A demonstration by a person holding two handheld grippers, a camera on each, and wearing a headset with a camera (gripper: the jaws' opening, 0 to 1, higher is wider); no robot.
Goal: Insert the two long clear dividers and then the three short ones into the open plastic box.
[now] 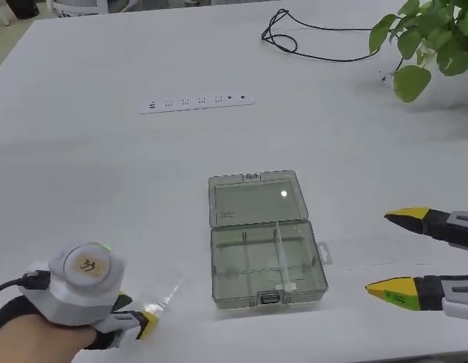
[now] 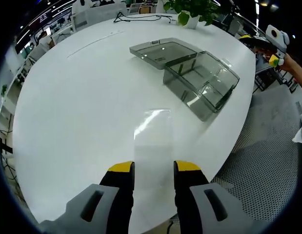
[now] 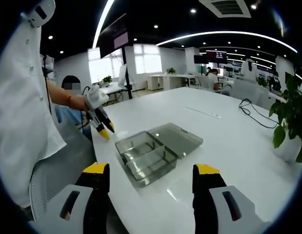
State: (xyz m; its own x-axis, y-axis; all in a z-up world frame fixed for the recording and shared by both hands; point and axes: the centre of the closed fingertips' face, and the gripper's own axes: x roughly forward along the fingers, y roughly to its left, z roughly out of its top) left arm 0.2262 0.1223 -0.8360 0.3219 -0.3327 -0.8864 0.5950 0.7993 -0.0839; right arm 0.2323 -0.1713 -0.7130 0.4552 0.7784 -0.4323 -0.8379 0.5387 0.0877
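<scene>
The open smoky plastic box [image 1: 241, 283] sits mid-table with its lid [image 1: 256, 198] laid flat behind it. A clear divider [image 1: 280, 246] stands inside it, running front to back. My left gripper [image 1: 147, 324] is at the lower left, open, its yellow tips close to the table. In the left gripper view a clear flat divider [image 2: 153, 129] lies on the table just ahead of the left gripper [image 2: 154, 170], reaching in between the jaws. My right gripper [image 1: 396, 253] hovers right of the box, wide open and holding nothing. From the right gripper [image 3: 151, 170] the box [image 3: 146, 155] lies ahead.
A white power strip [image 1: 196, 102] lies farther back, with a black cable [image 1: 294, 38] and a green plant [image 1: 426, 38] at the far right. Faint clear pieces [image 1: 358, 253] lie right of the box. The table's front edge is close to both grippers.
</scene>
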